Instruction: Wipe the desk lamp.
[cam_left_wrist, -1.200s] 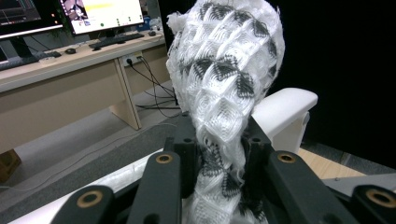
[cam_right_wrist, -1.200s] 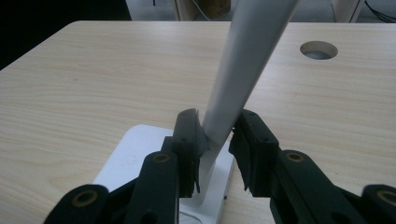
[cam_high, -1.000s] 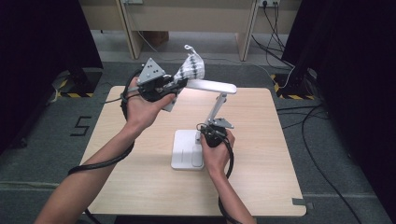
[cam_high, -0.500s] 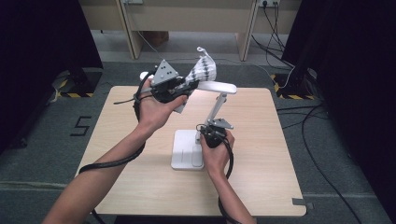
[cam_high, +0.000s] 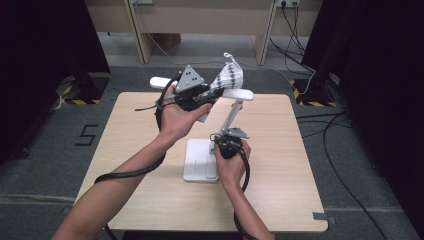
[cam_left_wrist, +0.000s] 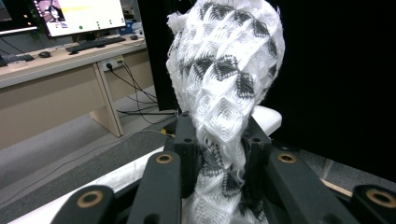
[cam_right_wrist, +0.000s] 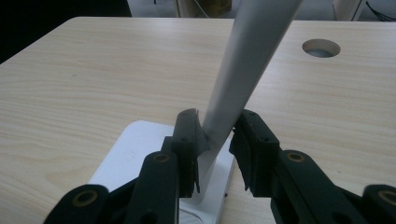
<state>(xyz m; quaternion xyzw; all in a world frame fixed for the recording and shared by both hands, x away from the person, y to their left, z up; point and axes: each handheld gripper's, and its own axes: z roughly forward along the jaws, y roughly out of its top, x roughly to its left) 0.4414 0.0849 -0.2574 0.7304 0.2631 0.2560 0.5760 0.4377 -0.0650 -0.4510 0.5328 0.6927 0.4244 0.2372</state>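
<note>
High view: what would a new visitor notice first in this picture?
First, the black-and-white cloth, bunched and held high by the left gripper above the white head of the desk lamp. Next, the right gripper, whose jaws close around the lamp's slanted stem just above its flat white base, near the middle of the wooden table.

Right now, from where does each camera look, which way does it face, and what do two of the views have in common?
High view: above the person's side, facing forward and down on the table; both forearms, left gripper and right gripper show.
Left gripper view: on the left gripper, facing along its jaws, shut on the patterned cloth.
Right gripper view: on the right gripper, facing down its jaws around the lamp arm, above the lamp base.
Shared: the high view and left gripper view both show the cloth; the high view and right gripper view both show the lamp.
</note>
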